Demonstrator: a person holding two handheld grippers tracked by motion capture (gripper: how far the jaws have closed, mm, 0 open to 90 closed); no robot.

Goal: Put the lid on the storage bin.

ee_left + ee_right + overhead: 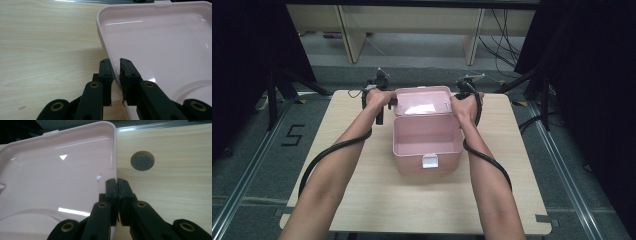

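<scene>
A pink plastic box (412,162) stands open in the middle of the wooden table (362,195), its lid (422,102) tipped back at the far side. In the left gripper view the lid's (162,45) left rim runs between the jaws of my left gripper (115,65), with a narrow gap still showing beside it. My right gripper (117,182) is shut on the right rim of the lid (62,175), jaws pressed together on the thin wall. From the high view, the left gripper (392,102) and right gripper (457,100) flank the lid.
A white latch (430,161) sits on the box's near wall. A round grey-filled hole (142,160) is set in the tabletop to the right of the lid. Black stands and cables surround the table on the floor; shelving stands behind.
</scene>
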